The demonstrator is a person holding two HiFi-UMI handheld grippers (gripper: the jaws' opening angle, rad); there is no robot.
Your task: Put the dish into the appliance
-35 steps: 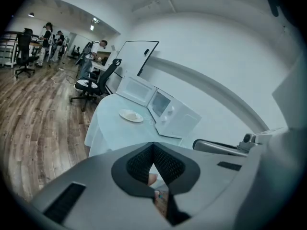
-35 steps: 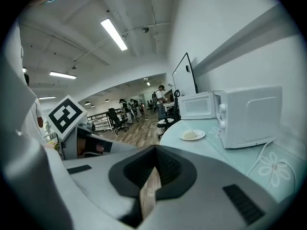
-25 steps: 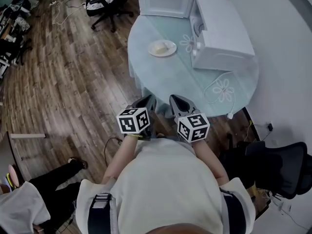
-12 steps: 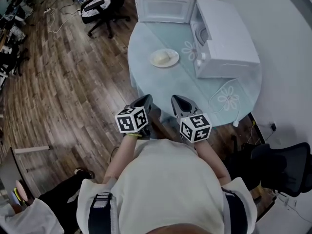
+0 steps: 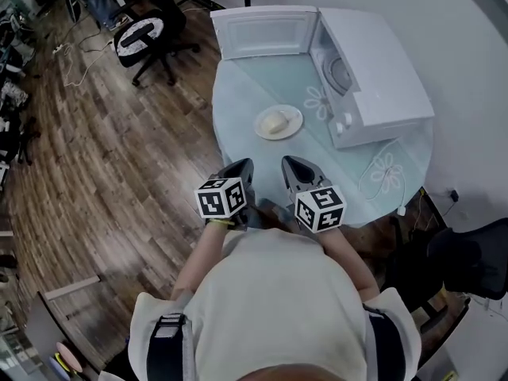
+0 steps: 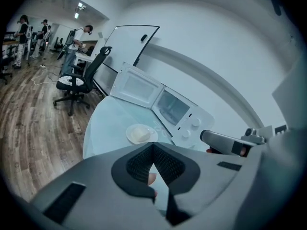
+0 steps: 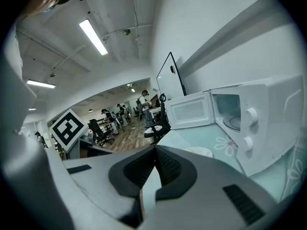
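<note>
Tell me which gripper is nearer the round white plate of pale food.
Right, narrowly. In the head view the right gripper sits almost straight below the round white plate, apart from it; the left gripper is below and farther left, also apart.

The white dish (image 5: 278, 122), with a pale lump of food (image 5: 275, 121) on it, lies flat on the tabletop (image 5: 238, 109), near the white microwave (image 5: 381, 62), whose door (image 5: 258, 32) stands open.

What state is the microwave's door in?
Open: the door stands swung out beside the microwave, baring its cavity and turntable.
</note>
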